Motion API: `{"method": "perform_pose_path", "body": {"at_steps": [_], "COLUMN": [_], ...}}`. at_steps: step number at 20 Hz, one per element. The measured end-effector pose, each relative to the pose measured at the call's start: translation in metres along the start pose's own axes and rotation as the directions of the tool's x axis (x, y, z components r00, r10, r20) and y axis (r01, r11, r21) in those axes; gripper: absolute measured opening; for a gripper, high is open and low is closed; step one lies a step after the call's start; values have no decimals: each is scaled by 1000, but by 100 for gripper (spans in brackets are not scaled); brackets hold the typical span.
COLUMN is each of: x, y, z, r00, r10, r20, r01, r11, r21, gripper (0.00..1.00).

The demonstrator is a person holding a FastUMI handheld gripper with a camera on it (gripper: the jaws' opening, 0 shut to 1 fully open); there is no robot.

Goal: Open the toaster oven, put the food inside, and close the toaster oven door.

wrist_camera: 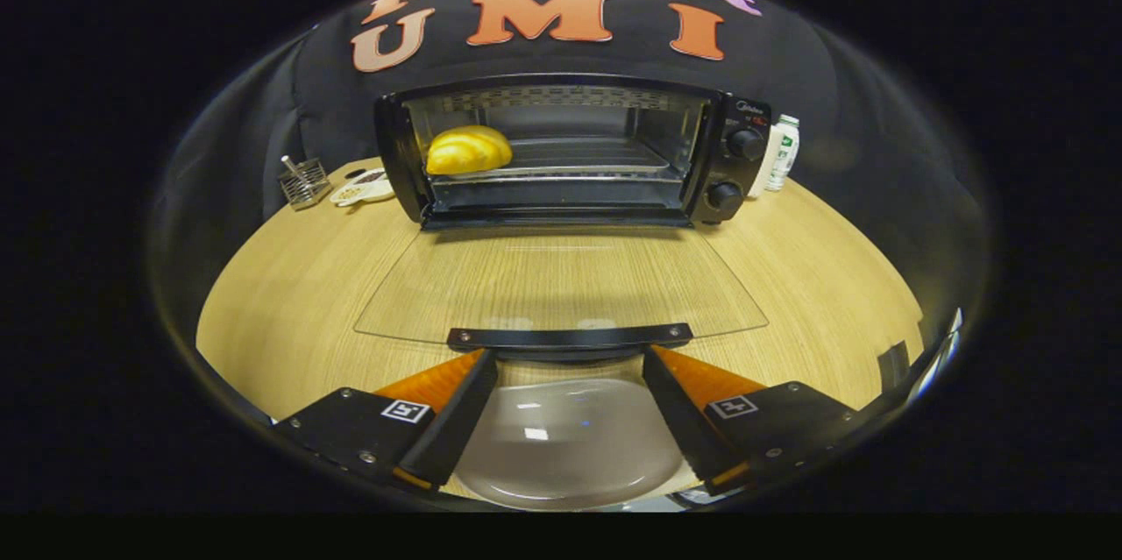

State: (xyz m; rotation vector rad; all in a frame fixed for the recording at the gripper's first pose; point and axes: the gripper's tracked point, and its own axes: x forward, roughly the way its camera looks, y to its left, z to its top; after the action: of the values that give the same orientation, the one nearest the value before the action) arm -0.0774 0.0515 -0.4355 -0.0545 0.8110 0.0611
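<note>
Glass door [561, 280] of the toaster oven [574, 152] is fully down, lying flat over the wooden table [289, 306] and reaching toward the gripper [570, 363]. Door handle [570, 336] is the dark bar just ahead of the fingertips, spanning the gap between them. Fingers are spread apart, nothing clamped; tips sit close under the handle's two ends, contact can't be confirmed. Clear plate [570, 442] rests on the table between the fingers, nothing on it. Food [469, 150], a yellow bread-like piece, is inside the oven on the wire rack [578, 161], at the left side of the cavity, well beyond the fingers. Two knobs [736, 170] stacked on the oven's right panel. Small bottle [783, 152] stands just right of the oven. Beyond and left of the oven: a metal mesh holder [304, 183] and a flat white item [364, 187] beside it, both on the table.
</note>
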Motion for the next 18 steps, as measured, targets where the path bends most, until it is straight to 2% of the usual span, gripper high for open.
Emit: {"method": "perform_pose_path", "body": {"at_steps": [5, 18], "x": [-16, -44], "y": [1, -3], "z": [19, 103], "r00": [999, 982], "r10": [14, 23], "r20": [37, 188], "r01": [-15, -42], "r11": [1000, 995], "r21": [27, 94], "gripper": [99, 99]}}
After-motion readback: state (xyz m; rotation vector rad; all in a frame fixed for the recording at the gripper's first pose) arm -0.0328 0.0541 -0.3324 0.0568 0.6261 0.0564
